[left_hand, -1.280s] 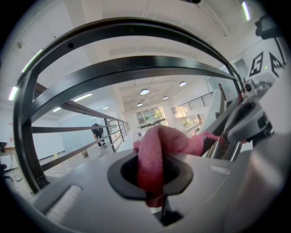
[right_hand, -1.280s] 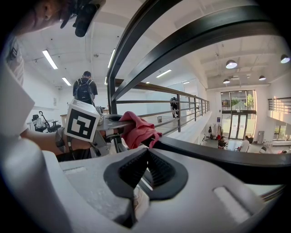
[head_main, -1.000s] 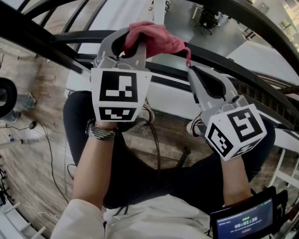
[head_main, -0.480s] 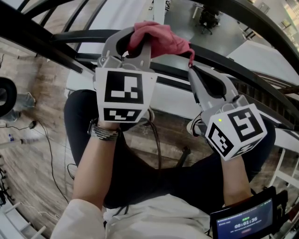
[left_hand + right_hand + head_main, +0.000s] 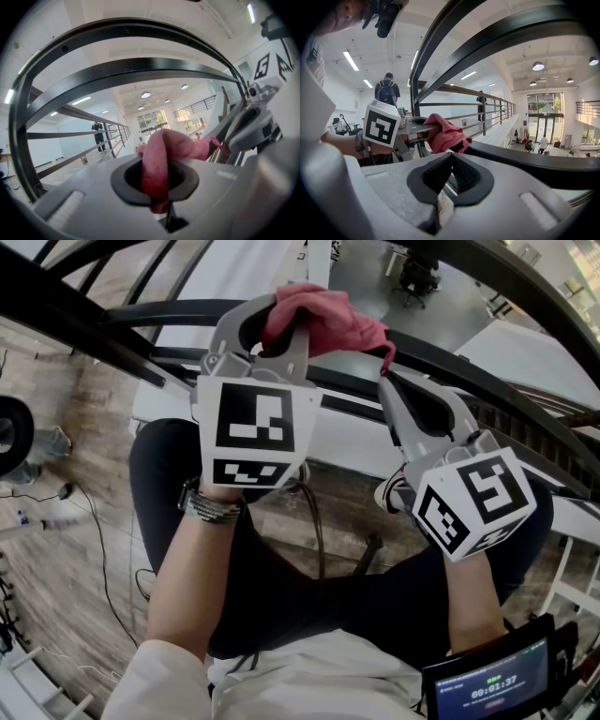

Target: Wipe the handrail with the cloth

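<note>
**Cloth** (image 5: 323, 315): pink-red, bunched. It is draped over the top of the handrail (image 5: 169, 313) and clamped between the jaws of the left gripper (image 5: 278, 315). In the left gripper view a fold of it (image 5: 161, 154) is seen running down through the opening between the jaws. One corner hangs off the right side of the bundle, just beside the tip of the right gripper (image 5: 384, 381).

**Left gripper**: clenched on the cloth and pressed against the dark rail. The marker cube is turned towards the head camera. A banded watch (image 5: 206, 505) is worn on the wrist behind it.

**Right gripper**: jaws brought together, with nothing seen between the ribbed pads (image 5: 461, 176) in its own view. The tip is held at the rail, just right of the cloth (image 5: 443, 133).

**Handrail**: a dark curved bar that crosses the head view from upper left to right. In the right gripper view it (image 5: 525, 161) is seen running off to the right, just above the jaws. Further dark bars are arched overhead.

**Surroundings**: wooden floor (image 5: 56, 427) with a loose cable (image 5: 103, 549) on it. Dark trousers (image 5: 281, 596) are seen below the grippers. A small timer screen (image 5: 487, 685) is located at the lower right. A person with a backpack (image 5: 386, 91) is seen standing in the distance.
</note>
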A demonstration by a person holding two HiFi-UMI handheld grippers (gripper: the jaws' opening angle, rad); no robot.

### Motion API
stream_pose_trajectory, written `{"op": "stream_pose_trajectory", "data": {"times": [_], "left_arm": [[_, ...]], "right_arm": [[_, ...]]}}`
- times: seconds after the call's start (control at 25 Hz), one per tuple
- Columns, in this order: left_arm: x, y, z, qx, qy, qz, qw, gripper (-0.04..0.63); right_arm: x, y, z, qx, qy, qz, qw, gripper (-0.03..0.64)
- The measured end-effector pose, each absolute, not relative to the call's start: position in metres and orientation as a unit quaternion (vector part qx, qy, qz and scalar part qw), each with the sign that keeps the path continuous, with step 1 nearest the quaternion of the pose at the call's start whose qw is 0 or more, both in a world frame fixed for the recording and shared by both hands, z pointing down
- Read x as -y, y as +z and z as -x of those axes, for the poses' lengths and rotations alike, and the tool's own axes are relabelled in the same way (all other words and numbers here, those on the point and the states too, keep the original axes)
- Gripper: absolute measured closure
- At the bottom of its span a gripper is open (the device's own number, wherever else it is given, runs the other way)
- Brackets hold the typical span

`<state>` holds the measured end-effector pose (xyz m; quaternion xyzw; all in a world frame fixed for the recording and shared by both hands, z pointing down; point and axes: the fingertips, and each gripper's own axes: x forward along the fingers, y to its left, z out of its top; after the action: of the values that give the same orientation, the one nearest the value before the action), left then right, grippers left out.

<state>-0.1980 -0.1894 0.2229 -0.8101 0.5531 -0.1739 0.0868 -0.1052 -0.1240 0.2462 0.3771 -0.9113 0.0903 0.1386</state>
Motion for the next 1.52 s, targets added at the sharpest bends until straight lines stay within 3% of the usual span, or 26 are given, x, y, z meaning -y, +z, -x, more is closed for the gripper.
{"op": "stream_pose_trajectory", "data": {"times": [1.52], "left_arm": [[0.186, 0.223, 0.179, -0.536, -0.180, 0.819, 0.097, 0.568]], "right_arm": [[0.124, 0.250, 0.099, 0.909, 0.093, -0.383, 0.140, 0.615]]}}
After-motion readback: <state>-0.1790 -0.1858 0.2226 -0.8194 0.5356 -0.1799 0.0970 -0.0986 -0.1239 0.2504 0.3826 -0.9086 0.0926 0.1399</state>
